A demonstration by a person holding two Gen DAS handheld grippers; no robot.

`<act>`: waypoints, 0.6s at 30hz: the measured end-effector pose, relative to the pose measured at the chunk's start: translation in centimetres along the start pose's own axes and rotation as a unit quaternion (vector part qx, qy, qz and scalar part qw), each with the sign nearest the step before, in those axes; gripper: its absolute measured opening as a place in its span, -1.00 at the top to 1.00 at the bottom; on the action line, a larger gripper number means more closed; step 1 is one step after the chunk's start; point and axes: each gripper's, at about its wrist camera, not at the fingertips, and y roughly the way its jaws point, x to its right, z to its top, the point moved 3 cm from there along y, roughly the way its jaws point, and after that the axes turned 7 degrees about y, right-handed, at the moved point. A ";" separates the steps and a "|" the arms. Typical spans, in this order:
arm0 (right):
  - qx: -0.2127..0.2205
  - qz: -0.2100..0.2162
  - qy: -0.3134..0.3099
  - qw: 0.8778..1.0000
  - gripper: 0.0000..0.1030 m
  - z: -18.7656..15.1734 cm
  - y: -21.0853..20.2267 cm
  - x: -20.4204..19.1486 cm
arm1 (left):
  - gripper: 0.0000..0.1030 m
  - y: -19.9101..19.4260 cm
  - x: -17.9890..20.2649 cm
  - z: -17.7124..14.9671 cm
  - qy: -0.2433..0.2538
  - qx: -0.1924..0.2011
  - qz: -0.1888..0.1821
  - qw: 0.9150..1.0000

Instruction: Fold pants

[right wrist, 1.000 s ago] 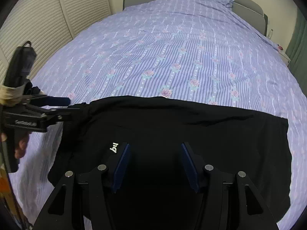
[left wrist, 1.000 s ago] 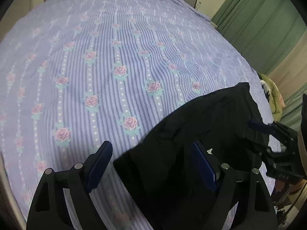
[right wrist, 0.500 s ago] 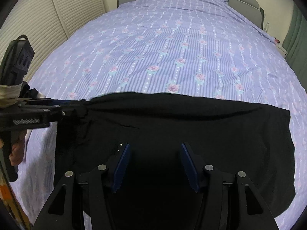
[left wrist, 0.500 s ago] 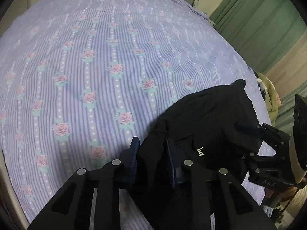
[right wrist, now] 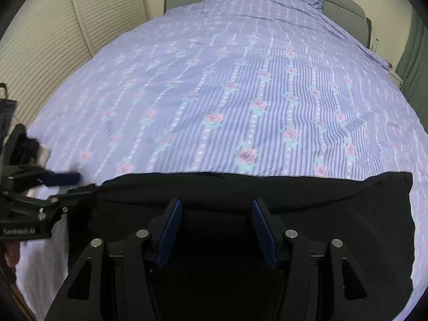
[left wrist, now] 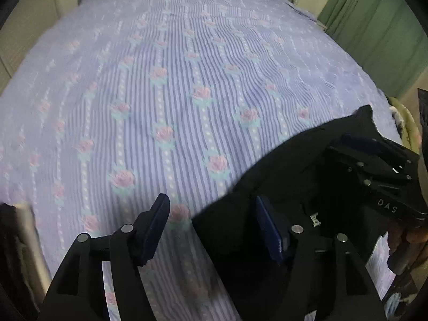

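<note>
- Fingers (left wrist: 157,215) of the left gripper (left wrist: 214,223) are standing apart, gripping nothing, straddling the edge of the black pants (right wrist: 307,214).
- Right gripper (right wrist: 216,226) is hovering with fingers (right wrist: 171,222) spread over the pants.
- Pants are lying flat across the near end of the bed (right wrist: 240,80).

pants (right wrist: 307,214): my matt black cloth, lying soft and smooth
bedspread (right wrist: 240,85): striped floral cloth, rippling finely
my left gripper (left wrist: 214,223): matt black plastic, showing shiny metal pins
pads (right wrist: 263,230): looking blue, matt
</note>
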 end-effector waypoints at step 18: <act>0.014 0.016 0.039 0.999 -0.08 -12.8 -17.5 9.4 | -0.36 -8.9 12.6 -11.8 -0.042 0.009 0.023 0.999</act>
